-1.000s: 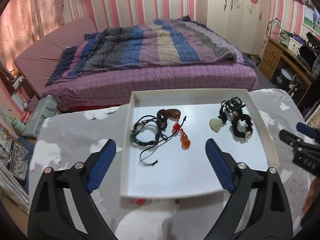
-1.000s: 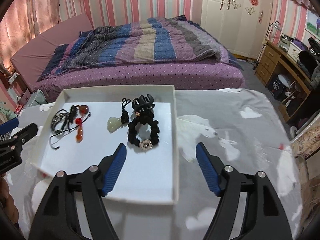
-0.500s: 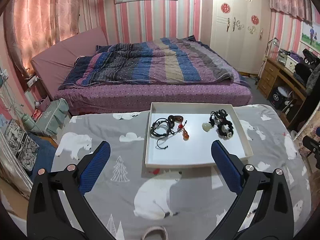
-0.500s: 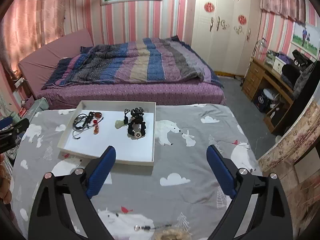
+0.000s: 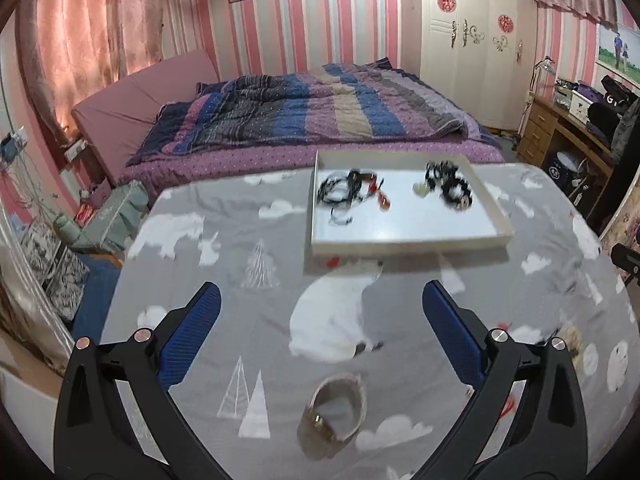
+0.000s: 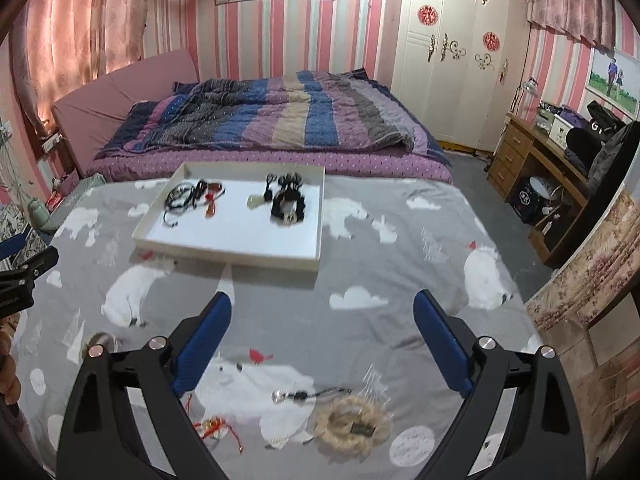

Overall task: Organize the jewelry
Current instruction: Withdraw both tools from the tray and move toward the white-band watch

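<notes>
Left wrist view: tray (image 5: 408, 240) contents at 12 o'clock are motion-blurred; black cords (image 5: 340, 192) and the dark bundle (image 5: 450, 188) can't be told apart as pieces. Watch-like band (image 5: 336, 416) at 6 o'clock is smeared, face unreadable. Small reddish bit (image 5: 506, 406) at 4 o'clock sits mostly behind the right tong finger. Other tool (image 5: 628, 258) is cut off by the frame edge at 3 o'clock.

Right wrist view: red cord item (image 6: 218, 428) at 7 o'clock is partly hidden behind the left tong finger, blurred. Round braided piece (image 6: 352, 426) at 6 o'clock: center plate too small to read. Left tongs (image 6: 24, 280) are cut off at 9 o'clock, so jaw state can't be told from here.
</notes>
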A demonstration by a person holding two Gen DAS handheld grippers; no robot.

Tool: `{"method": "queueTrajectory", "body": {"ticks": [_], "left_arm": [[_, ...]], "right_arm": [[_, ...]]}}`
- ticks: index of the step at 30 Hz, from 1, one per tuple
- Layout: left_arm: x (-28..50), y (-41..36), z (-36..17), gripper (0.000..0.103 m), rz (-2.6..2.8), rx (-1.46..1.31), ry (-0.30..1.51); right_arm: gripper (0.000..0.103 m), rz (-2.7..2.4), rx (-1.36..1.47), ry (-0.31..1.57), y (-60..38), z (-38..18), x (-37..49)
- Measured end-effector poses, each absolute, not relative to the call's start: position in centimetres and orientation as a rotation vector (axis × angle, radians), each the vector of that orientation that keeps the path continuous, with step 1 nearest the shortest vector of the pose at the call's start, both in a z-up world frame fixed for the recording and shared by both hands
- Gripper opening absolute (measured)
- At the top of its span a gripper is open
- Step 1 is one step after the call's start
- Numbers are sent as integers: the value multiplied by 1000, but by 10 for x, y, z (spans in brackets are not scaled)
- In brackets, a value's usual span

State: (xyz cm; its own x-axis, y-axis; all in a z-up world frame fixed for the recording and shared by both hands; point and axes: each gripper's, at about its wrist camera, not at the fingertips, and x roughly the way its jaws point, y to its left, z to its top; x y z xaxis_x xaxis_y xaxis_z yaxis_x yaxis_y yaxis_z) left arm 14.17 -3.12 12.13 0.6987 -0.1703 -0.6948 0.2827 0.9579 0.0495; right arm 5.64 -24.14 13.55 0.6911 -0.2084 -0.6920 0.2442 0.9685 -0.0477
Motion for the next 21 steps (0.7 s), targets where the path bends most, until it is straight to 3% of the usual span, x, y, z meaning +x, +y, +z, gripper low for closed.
{"method": "queueTrajectory", "body": {"ticks": [14,21], "left_arm": [[118,2,38,100,-243,123,884],[120,-2,23,100,-237,167,865]], "right_arm": [[93,-240,156,761,-226,59,24],[92,-232,167,805,-223,26,26]]}}
